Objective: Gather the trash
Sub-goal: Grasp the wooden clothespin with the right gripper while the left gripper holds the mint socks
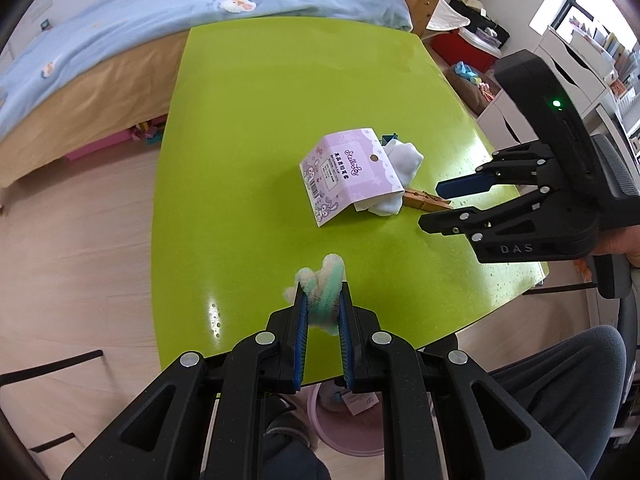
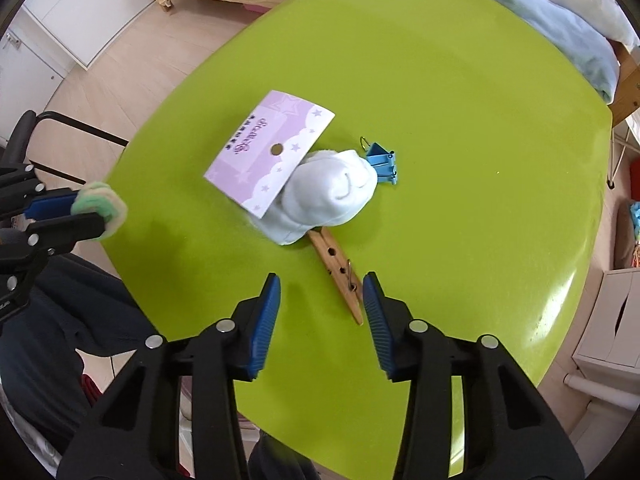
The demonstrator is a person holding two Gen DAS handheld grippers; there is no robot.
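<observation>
My left gripper [image 1: 322, 288] is shut on a fluffy green-and-white scrap [image 1: 325, 278], held just above the lime-green table [image 1: 280, 80] near its front edge. From the right wrist view that gripper [image 2: 90, 212] and the scrap [image 2: 100, 202] sit at the far left. My right gripper [image 2: 323, 278] points down at the table, open. A wooden clothespin [image 2: 340, 276] lies between its fingers, close to the right one, with the left pad well clear. Beyond it are a white cloth bundle [image 2: 332, 200], a folded purple card [image 2: 268, 152] and a blue binder clip [image 2: 382, 164].
A pink bin [image 1: 348, 428] stands on the floor under the table's front edge, beside the person's legs [image 1: 560, 380]. A bed with a blue blanket [image 1: 120, 20] runs along the far side. White drawers [image 2: 612, 320] and a chair [image 1: 616, 184] stand to the right.
</observation>
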